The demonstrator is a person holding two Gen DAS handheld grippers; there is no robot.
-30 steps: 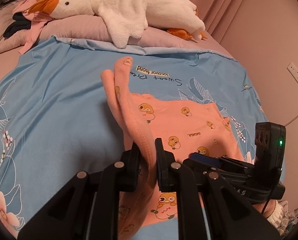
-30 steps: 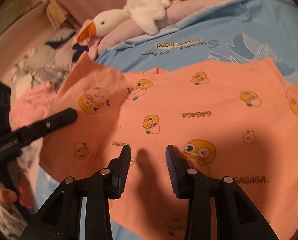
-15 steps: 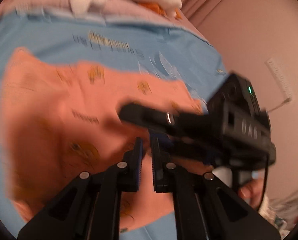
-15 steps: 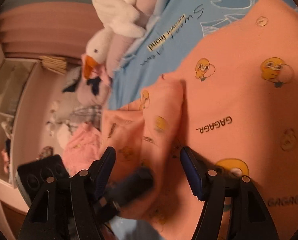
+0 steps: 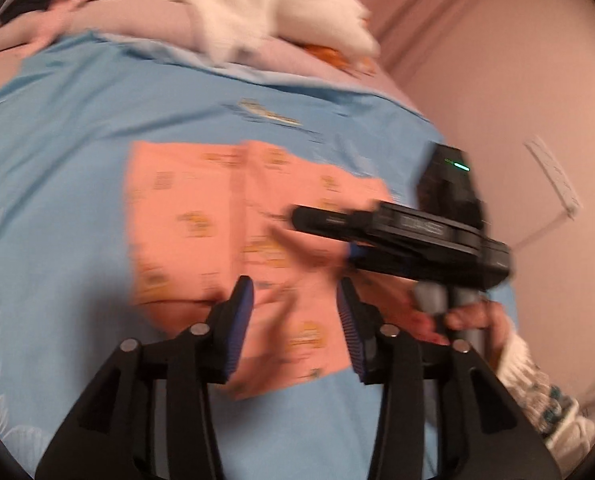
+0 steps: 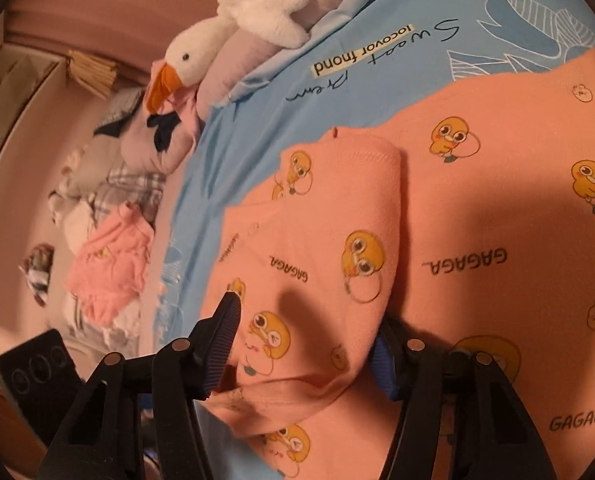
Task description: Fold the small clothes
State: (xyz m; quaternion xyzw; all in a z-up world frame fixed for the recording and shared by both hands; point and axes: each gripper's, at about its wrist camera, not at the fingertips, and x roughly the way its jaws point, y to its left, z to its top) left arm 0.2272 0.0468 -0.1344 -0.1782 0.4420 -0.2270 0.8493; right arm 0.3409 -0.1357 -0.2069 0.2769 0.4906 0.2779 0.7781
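A: Where was the orange garment (image 6: 477, 216)?
B: Centre-right on the blue sheet (image 6: 257, 112), its fold running toward upper frame.
A: Nearer?
B: Right gripper (image 6: 305, 344), narrowing astride it, unpinched; left gripper (image 5: 293, 324) spreading, empty.

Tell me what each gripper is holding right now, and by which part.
Nothing. The left gripper is opening above the orange shirt, fingers clear of it. The right gripper is closing, straddling the folded sleeve, not pinching it.

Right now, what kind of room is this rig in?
Most likely a bedroom: the garment lies on a bed with a blue printed bedsheet, a pillow with a plush goose at its head, and a heap of clothes alongside.
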